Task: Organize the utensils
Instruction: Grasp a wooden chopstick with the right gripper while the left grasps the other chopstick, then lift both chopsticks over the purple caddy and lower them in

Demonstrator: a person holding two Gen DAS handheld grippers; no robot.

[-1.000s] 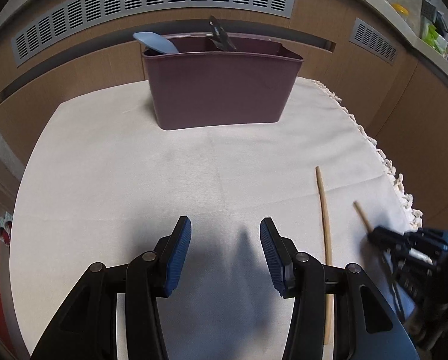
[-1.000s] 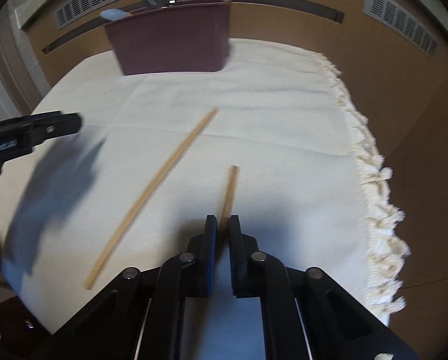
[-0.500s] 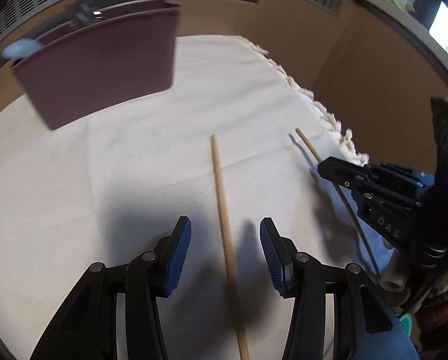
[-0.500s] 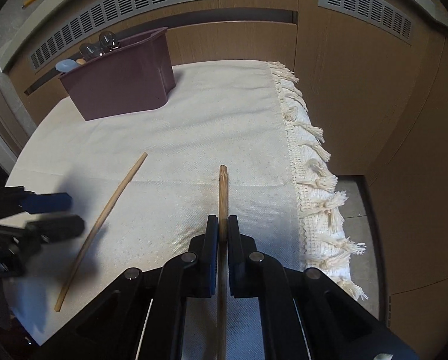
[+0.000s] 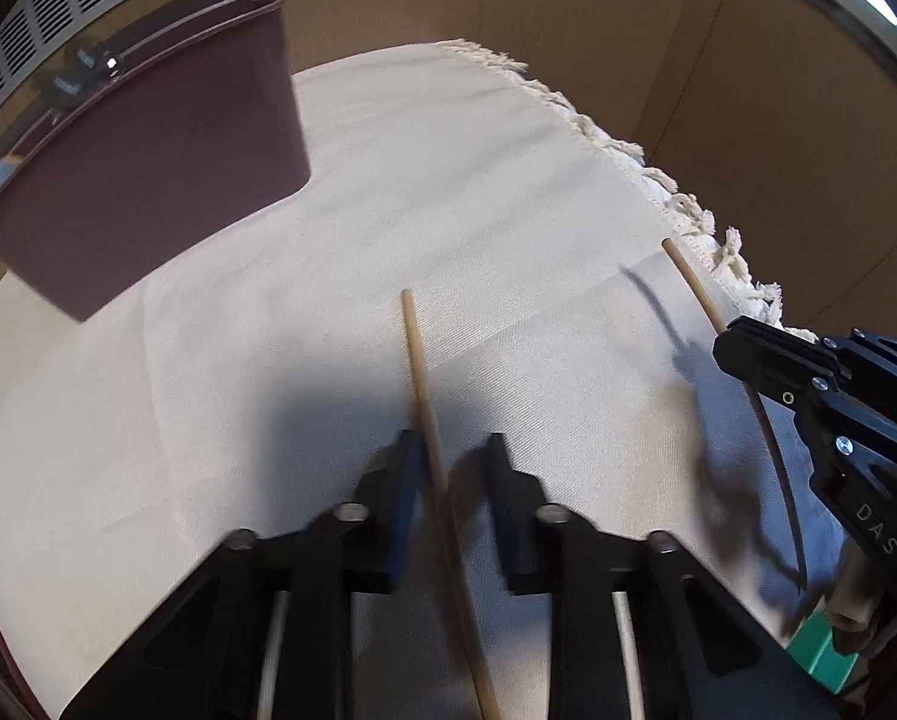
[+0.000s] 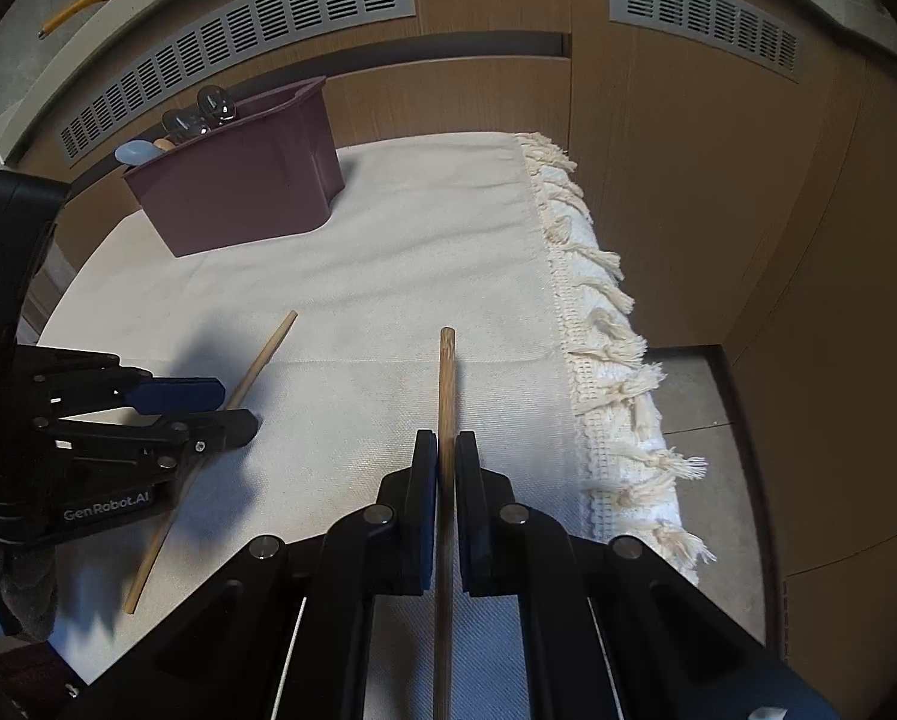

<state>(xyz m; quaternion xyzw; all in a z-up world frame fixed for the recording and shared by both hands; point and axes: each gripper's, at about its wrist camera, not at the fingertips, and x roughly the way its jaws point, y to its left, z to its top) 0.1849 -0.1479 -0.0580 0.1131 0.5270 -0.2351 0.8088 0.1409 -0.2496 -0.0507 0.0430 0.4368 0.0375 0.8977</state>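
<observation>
Chopsticks split between grippers: right hand-held gripper pinches one chopstick above the cloth-covered tabletop, left hand-held gripper, jaws just closing, straddles the other chopstick, likely bound for the bin.

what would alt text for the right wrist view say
The right tongs grip a wooden chopstick above a cream fringed cloth. At left, the left tongs straddle a second chopstick; a maroon utensil holder stands behind.
</observation>
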